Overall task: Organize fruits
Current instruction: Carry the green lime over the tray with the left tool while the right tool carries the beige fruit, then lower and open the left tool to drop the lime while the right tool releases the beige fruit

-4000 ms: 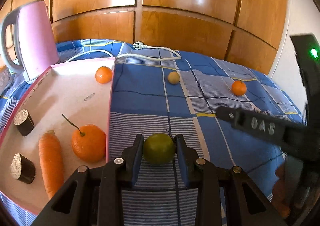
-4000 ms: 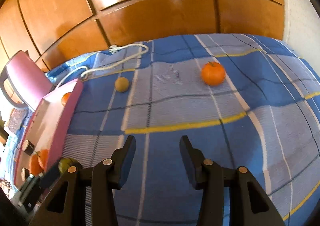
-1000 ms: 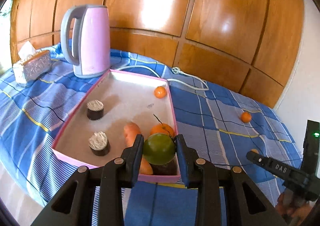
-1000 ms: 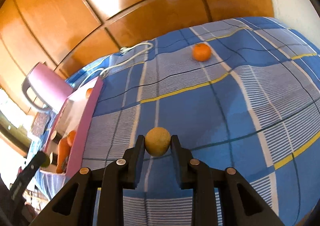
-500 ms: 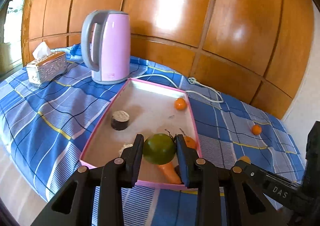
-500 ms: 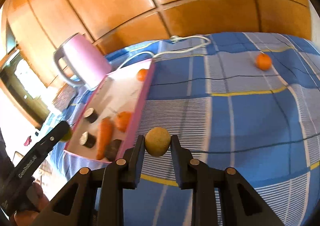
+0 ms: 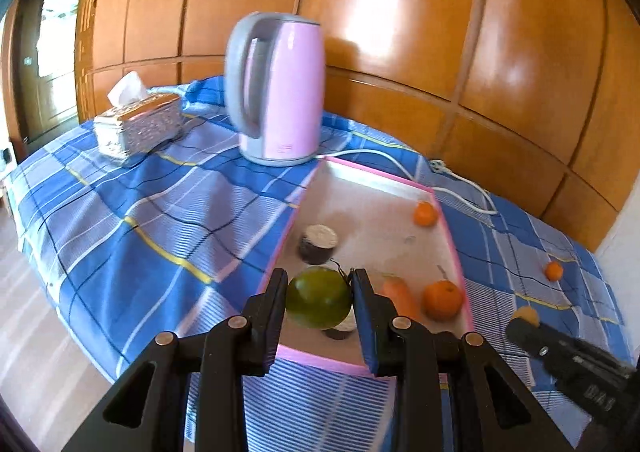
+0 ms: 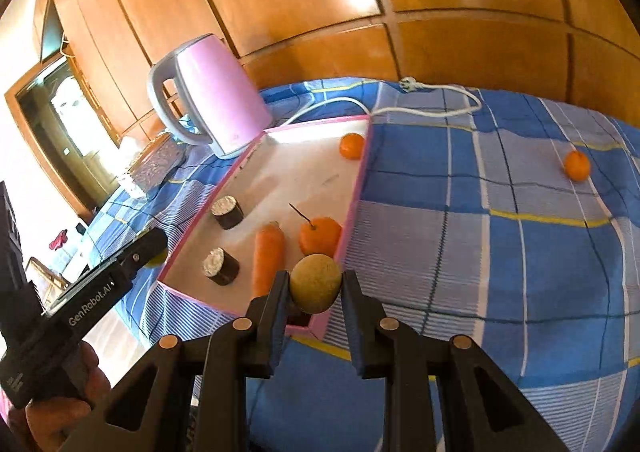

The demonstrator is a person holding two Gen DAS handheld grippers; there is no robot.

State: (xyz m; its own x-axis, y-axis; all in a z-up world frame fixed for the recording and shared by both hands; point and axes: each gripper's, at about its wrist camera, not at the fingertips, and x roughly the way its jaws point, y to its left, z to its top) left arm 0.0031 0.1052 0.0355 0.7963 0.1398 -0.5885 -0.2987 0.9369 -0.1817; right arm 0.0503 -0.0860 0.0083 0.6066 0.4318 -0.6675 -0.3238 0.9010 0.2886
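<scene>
**Helper:** What is each hand-held gripper holding?

**Me:** My left hand-held gripper [image 7: 319, 298] is squeezed on a green fruit [image 7: 319, 297]. My right hand-held gripper [image 8: 315, 284] is squeezed on a yellow-brown fruit [image 8: 315, 283]. Both fruits sit snug between the fingers, up in the air.

**Helper:** Where do they need to go?

**Me:** I think into the pink tray [image 8: 357, 187]. It lies on the blue checked cloth [image 8: 520, 252]. From the left hand-held gripper, the tray is straight ahead and below, and the green fruit hangs above the tray's near end. From the right one, the tray is ahead and to the left, and the yellow-brown fruit is over the tray's near right corner.

**Helper:** Which way does the tray run?

**Me:** Its long side runs away from me, toward the pink kettle [image 7: 280, 87]. The near end is crowded. There is a carrot [image 8: 268, 256], a big orange [image 8: 320, 236] and two dark round pieces with silver tops [image 8: 227, 211]. A small orange [image 8: 351, 145] sits at the far end.

**Helper:** So which hand goes first?

**Me:** The left looks nearer to open tray floor, I guess. It should reach forward a bit, past the crowd, then let go low. One more orange [image 8: 577, 165] waits on the cloth, well off to the right.
</scene>
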